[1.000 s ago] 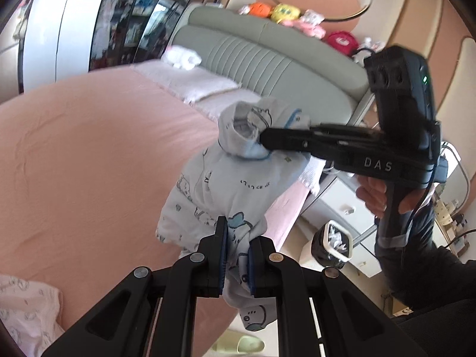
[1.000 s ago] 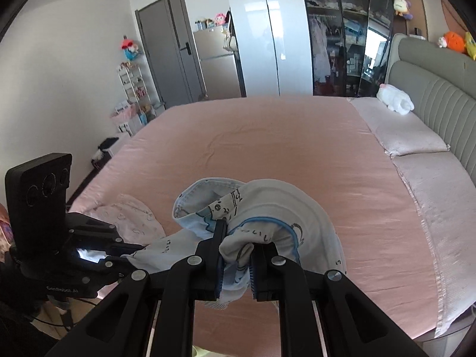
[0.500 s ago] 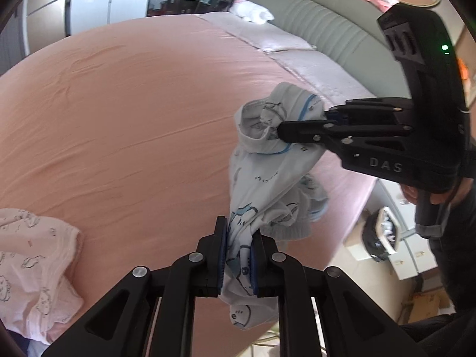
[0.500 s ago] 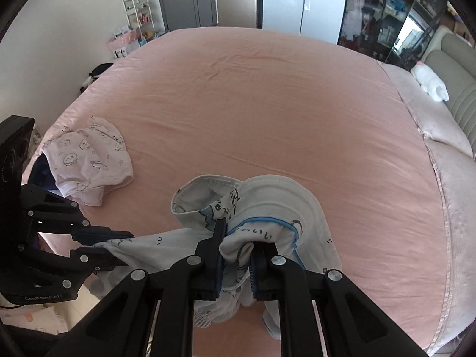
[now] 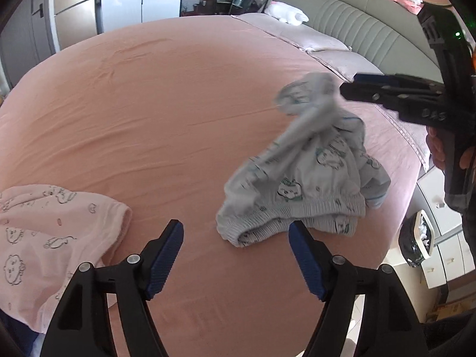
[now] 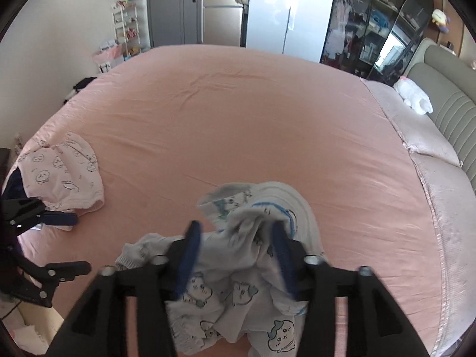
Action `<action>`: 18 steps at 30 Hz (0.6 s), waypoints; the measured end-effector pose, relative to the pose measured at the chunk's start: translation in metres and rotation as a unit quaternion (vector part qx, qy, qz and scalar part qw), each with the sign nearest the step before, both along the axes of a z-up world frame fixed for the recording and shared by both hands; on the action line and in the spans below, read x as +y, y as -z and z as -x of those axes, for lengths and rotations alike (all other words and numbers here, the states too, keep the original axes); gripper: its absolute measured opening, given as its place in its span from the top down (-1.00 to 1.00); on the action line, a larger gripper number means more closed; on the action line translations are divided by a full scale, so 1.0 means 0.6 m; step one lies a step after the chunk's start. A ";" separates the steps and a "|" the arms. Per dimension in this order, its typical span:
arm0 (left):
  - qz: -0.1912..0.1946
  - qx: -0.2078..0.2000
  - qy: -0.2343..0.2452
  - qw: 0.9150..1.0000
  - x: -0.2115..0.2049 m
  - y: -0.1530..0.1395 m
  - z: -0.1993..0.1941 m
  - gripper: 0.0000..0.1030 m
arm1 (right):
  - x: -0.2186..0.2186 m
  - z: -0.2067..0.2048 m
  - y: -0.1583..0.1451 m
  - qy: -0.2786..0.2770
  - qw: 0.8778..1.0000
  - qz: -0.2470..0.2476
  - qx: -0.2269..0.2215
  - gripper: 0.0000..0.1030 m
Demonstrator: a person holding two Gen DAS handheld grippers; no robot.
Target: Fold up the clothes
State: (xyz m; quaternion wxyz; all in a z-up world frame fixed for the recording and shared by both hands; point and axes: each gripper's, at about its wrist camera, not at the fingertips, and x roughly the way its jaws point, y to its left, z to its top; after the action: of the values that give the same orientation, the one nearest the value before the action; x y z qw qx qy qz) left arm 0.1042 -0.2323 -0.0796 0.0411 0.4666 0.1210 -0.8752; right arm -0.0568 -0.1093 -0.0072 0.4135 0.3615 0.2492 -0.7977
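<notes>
A white garment with blue cartoon prints (image 5: 306,178) lies crumpled on the pink bed sheet (image 5: 166,113), its ribbed hem toward me and its top blurred by motion. My left gripper (image 5: 235,253) is open just in front of the hem, holding nothing. My right gripper (image 6: 235,253) is open too, its blue pads (image 6: 190,250) spread either side of the loose garment (image 6: 238,285). In the left wrist view the right gripper (image 5: 348,89) hovers above the garment's top. A pink printed garment (image 5: 44,232) lies to the left.
Grey pillows (image 6: 425,136) and a padded headboard (image 6: 452,104) run along the right, with a white plush toy (image 6: 413,98) on them. A bin (image 5: 416,238) stands on the floor beyond the bed's right edge. Wardrobes line the far wall.
Both grippers have gone from shut to open and let go of the white garment. It has dropped from the air onto the sheet near the bed's front edge.
</notes>
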 end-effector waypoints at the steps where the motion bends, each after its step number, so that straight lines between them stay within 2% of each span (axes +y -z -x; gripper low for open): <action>1: 0.002 0.002 0.007 1.000 0.003 0.005 -0.001 -0.40 | 0.005 0.000 0.000 0.000 1.000 0.006 -0.001 -0.39; 8: 0.024 -0.018 0.019 0.999 0.026 0.047 0.011 -0.40 | 0.045 -0.013 0.002 0.003 0.999 0.044 0.009 -0.41; 12: 0.044 -0.025 0.017 0.999 0.024 0.065 0.016 -0.40 | 0.086 -0.034 0.028 0.026 0.998 0.054 0.015 -0.41; 15: 0.036 -0.024 0.006 0.999 0.012 0.076 0.028 -0.39 | 0.123 -0.041 0.059 0.053 0.997 0.064 -0.004 -0.41; 18: 0.017 -0.019 -0.002 1.000 0.004 0.081 0.034 -0.32 | 0.137 -0.064 0.095 0.056 0.997 0.050 -0.002 -0.41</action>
State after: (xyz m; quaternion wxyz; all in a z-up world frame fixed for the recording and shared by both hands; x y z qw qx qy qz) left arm 0.0837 -0.2300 -0.1279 0.0529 0.4825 0.1060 -0.8678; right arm -0.0186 -0.0271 -0.0644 0.3864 0.3557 0.1874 -0.8301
